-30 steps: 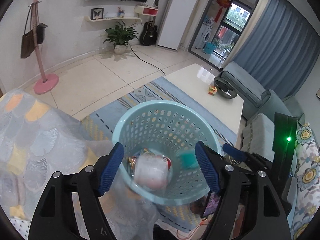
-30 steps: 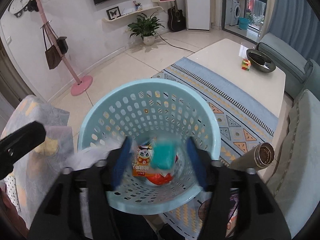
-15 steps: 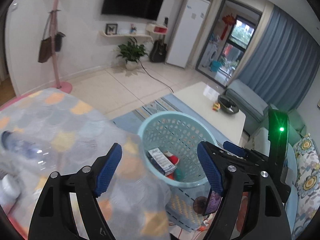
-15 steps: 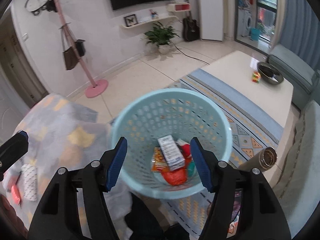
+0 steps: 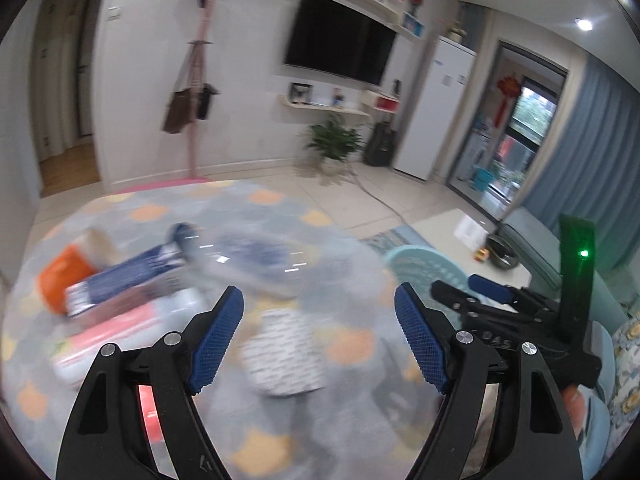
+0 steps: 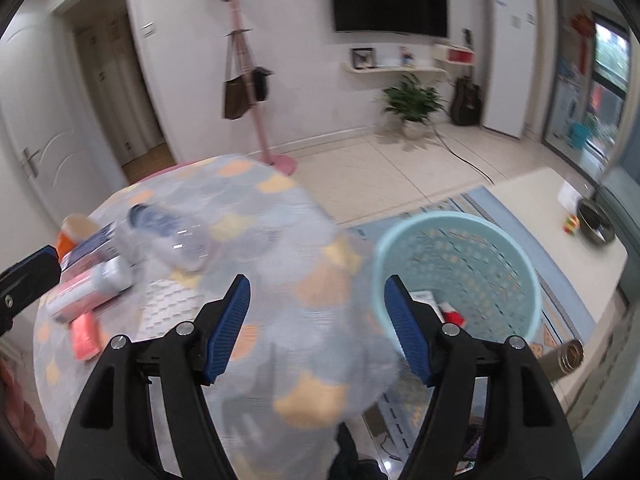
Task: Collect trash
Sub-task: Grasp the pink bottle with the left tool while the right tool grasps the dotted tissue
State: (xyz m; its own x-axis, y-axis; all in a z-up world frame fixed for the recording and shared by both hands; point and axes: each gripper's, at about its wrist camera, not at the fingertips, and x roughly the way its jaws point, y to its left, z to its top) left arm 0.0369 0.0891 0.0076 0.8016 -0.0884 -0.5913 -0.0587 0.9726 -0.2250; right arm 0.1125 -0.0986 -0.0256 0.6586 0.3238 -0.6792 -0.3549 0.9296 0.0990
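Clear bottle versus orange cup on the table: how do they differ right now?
The clear bottle is see-through with a dark blue cap; the orange cup is opaque with a pale top. The clear bottle lies on its side; the orange cup's pose is too blurred to tell. The clear bottle sits nearer the table's middle; the orange cup sits at its far left edge. Both are on the table, outside the basket.
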